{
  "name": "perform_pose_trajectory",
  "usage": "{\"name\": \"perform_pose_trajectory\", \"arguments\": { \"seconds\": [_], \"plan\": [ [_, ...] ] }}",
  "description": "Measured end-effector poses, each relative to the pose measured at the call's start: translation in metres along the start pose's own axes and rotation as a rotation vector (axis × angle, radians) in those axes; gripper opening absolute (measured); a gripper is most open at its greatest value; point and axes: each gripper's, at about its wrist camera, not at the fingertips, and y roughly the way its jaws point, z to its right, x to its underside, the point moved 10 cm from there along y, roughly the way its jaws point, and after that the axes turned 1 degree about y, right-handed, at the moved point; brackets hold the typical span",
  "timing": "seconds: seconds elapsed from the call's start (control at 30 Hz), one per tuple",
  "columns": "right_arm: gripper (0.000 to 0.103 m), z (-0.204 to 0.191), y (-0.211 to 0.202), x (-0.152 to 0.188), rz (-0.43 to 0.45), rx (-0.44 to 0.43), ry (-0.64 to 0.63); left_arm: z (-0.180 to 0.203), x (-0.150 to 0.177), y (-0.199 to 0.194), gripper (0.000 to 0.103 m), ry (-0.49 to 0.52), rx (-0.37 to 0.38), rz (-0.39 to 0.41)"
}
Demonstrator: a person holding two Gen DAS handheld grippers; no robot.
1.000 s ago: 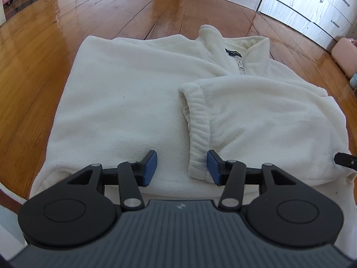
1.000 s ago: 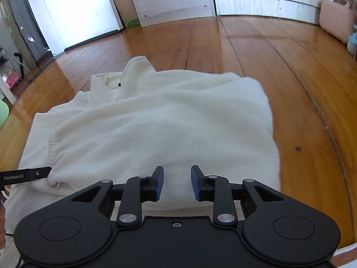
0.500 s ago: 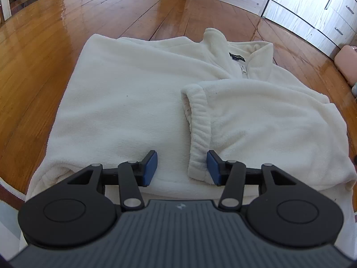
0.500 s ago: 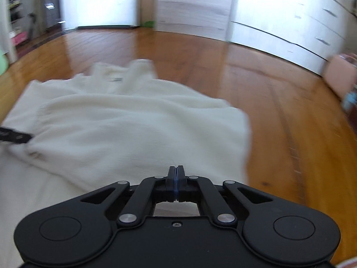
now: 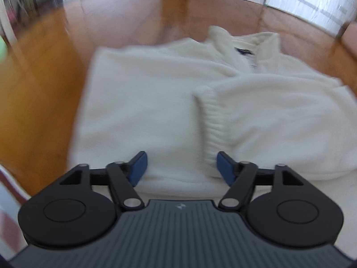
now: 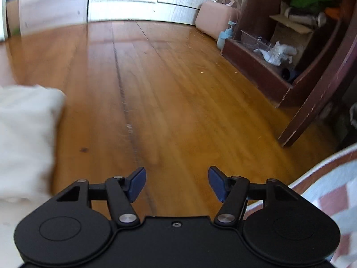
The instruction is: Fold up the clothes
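cream fleece pullover (image 5: 145, 102) flat on wood floor (image 6: 178, 93), left gripper (image 5: 181, 165) and right gripper (image 6: 177, 184) both agape, pink case (image 6: 212, 20) beyond

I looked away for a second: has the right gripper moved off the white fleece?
Yes. The right gripper has swung to the right: the white fleece now sits at the view's left edge, with bare wooden floor ahead.

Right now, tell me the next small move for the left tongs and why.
Probably ease the open left tongs forward and close on the fleece's near hem: the right sleeve's cuff already lies folded across the body, while the left half looks unfolded.
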Motion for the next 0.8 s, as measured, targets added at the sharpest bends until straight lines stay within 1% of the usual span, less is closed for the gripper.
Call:
{"name": "perform_pose_trajectory", "arguments": {
  "seconds": [0.03, 0.07, 0.13, 0.23, 0.27, 0.33, 0.4, 0.47, 0.5, 0.57, 0.67, 0.73, 0.8],
  "plan": [
    [0.067, -0.008, -0.005, 0.002, 0.001, -0.037, 0.007, -0.011, -0.006, -0.004, 0.069, 0.012, -0.045, 0.03],
    [0.067, -0.017, -0.009, 0.003, 0.002, -0.074, 0.002, -0.026, -0.012, -0.01, 0.069, -0.001, -0.071, 0.055],
    [0.067, -0.038, -0.021, 0.005, 0.016, -0.13, -0.031, -0.057, -0.022, -0.022, 0.069, -0.077, -0.077, 0.076],
    [0.068, -0.071, -0.044, 0.016, 0.036, -0.219, -0.08, -0.087, -0.023, -0.041, 0.069, -0.135, -0.031, 0.044],
    [0.071, -0.081, -0.052, 0.022, 0.035, -0.252, -0.092, -0.096, -0.022, -0.047, 0.069, -0.147, -0.017, 0.033],
    [0.071, -0.099, -0.065, 0.041, 0.001, -0.302, -0.138, -0.101, -0.011, -0.059, 0.069, -0.089, -0.008, 0.004],
    [0.072, -0.108, -0.078, 0.062, -0.029, -0.34, -0.184, -0.105, 0.006, -0.07, 0.07, -0.033, 0.02, -0.034],
    [0.072, -0.113, -0.086, 0.081, -0.07, -0.365, -0.199, -0.108, 0.033, -0.077, 0.07, -0.011, 0.101, -0.097],
    [0.072, -0.116, -0.091, 0.09, -0.095, -0.377, -0.201, -0.113, 0.047, -0.079, 0.07, -0.015, 0.126, -0.131],
    [0.072, -0.117, -0.099, 0.102, -0.139, -0.4, -0.196, -0.126, 0.075, -0.079, 0.07, -0.018, 0.116, -0.2],
    [0.071, -0.109, -0.112, 0.119, -0.173, -0.427, -0.176, -0.144, 0.109, -0.081, 0.072, 0.023, 0.073, -0.269],
    [0.072, -0.095, -0.118, 0.131, -0.186, -0.417, -0.107, -0.154, 0.13, -0.083, 0.072, 0.013, 0.096, -0.321],
    [0.072, -0.08, -0.121, 0.146, -0.21, -0.409, -0.019, -0.155, 0.145, -0.085, 0.072, -0.003, 0.155, -0.359]
  ]
}}
